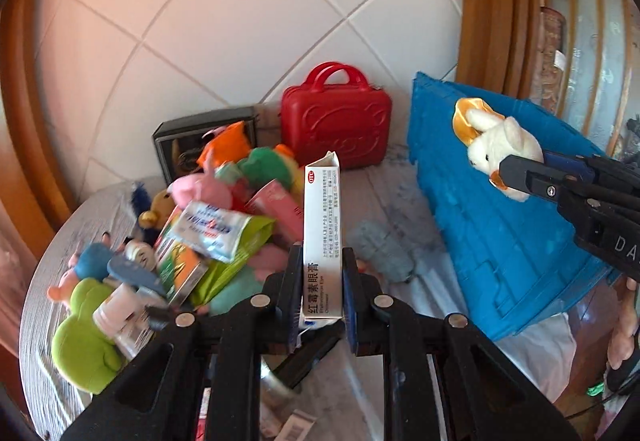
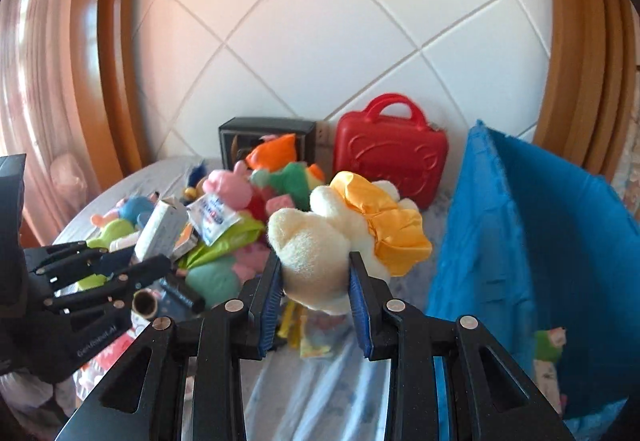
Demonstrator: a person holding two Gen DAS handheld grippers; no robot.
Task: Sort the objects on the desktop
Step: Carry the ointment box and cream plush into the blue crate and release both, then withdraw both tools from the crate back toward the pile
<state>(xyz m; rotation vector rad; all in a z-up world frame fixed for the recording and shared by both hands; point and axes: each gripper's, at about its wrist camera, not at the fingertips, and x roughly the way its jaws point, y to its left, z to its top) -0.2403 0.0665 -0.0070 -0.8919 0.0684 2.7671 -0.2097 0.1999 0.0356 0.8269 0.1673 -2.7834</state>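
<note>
1. My left gripper (image 1: 322,281) clamps the white medicine box (image 1: 322,225), which stands upright between the pads.
2. My right gripper (image 2: 314,281) squeezes the plush bunny (image 2: 320,241), its yellow bow beyond the fingertips.
3. The blue crate (image 2: 540,241) waits right of the fingers; something small already sits inside.
4. The heap of toys and packets (image 1: 200,225), left of my fingers, is mostly unsorted.
5. Bare cloth lies ahead, with the red case (image 1: 336,125) beyond.

Small print on the ointment box (image 1: 322,237) too blurred to read. Far pile of plush toys (image 2: 256,197) smeared, individual toys unclear. Blue crate (image 2: 560,261) cut off at right edge, inside mostly hidden. Black box (image 1: 192,137) front half-covered by toys.
</note>
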